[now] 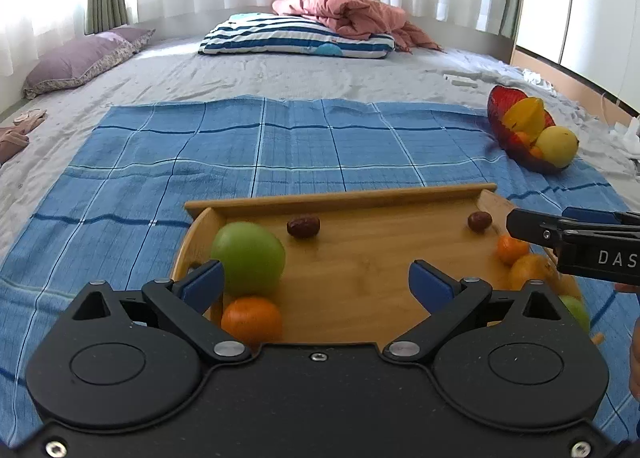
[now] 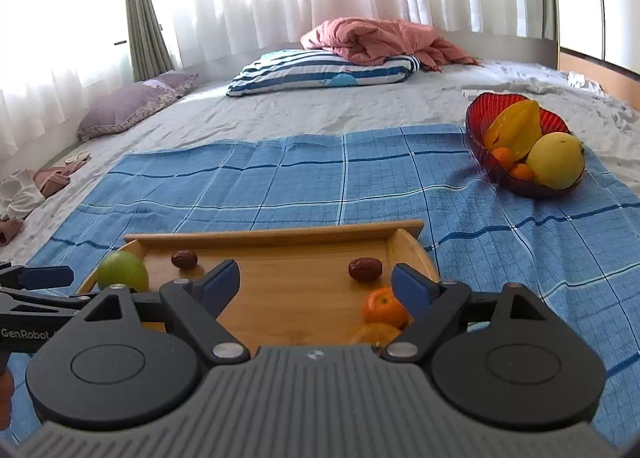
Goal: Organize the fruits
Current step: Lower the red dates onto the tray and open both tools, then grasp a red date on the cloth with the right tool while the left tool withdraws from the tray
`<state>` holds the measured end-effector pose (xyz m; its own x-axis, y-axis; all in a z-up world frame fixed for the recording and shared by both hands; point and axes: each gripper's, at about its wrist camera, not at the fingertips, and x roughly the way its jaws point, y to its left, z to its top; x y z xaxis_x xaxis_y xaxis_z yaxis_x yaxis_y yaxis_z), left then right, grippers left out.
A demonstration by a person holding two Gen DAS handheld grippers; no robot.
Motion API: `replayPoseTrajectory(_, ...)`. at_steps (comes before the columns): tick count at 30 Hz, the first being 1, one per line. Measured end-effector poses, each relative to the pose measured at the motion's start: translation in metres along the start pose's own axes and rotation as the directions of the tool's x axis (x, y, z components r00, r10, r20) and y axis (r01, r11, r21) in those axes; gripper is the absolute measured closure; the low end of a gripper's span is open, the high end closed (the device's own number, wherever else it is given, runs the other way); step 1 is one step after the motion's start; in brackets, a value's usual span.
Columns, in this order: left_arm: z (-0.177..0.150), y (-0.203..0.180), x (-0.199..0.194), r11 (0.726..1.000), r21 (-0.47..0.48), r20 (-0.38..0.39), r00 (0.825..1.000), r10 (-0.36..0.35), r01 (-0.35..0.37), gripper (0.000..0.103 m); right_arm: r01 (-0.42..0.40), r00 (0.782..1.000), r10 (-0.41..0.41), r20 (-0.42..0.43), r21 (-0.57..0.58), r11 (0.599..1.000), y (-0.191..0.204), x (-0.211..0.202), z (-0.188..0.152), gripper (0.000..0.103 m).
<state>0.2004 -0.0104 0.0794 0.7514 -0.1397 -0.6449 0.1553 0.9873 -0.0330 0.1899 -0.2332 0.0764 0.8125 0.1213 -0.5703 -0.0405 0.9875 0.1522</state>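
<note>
A bamboo tray [image 1: 360,270] [image 2: 296,290] lies on a blue checked cloth [image 1: 240,161] [image 2: 280,185]. It holds a green apple [image 1: 248,258] [image 2: 122,272], two red dates [image 1: 304,226] [image 1: 479,221] [image 2: 185,259] [image 2: 365,269], and oranges [image 1: 251,320] [image 1: 512,250] [image 2: 384,308]. My left gripper [image 1: 316,284] is open over the tray's near left, its left finger beside the apple. My right gripper [image 2: 316,288] is open over the tray's near right, next to an orange. A red glass bowl [image 1: 500,105] [image 2: 484,109] at far right holds a starfruit [image 2: 514,129], a yellow pear [image 2: 556,159] and small oranges.
The cloth lies on a grey bed. A striped pillow [image 1: 296,37] and a pink blanket [image 1: 352,15] lie at the far end, a purple pillow [image 1: 80,57] at far left. Clothes lie at the left edge [image 2: 24,193]. Curtains hang behind.
</note>
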Motion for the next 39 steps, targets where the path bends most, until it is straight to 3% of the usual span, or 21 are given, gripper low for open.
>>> replayPoseTrajectory(10,-0.046,-0.006,-0.032,1.000,0.005,0.039,0.999,-0.013,0.012,0.003,0.015,0.998,-0.012,0.056,-0.044,0.999,0.010,-0.029,-0.036,0.011)
replayPoseTrajectory(22,-0.092,-0.015,-0.052,0.999,0.037,0.045,0.999,-0.026,0.024,0.001,0.048,0.994,-0.026,0.107,-0.202,0.978,0.034,-0.059,-0.081,0.008)
replayPoseTrajectory(39,-0.117,-0.009,-0.050,0.999,0.034,0.014,1.000,-0.010,0.010,0.001,0.053,0.994,-0.030,0.105,-0.217,0.975,0.037,-0.081,-0.144,0.008)
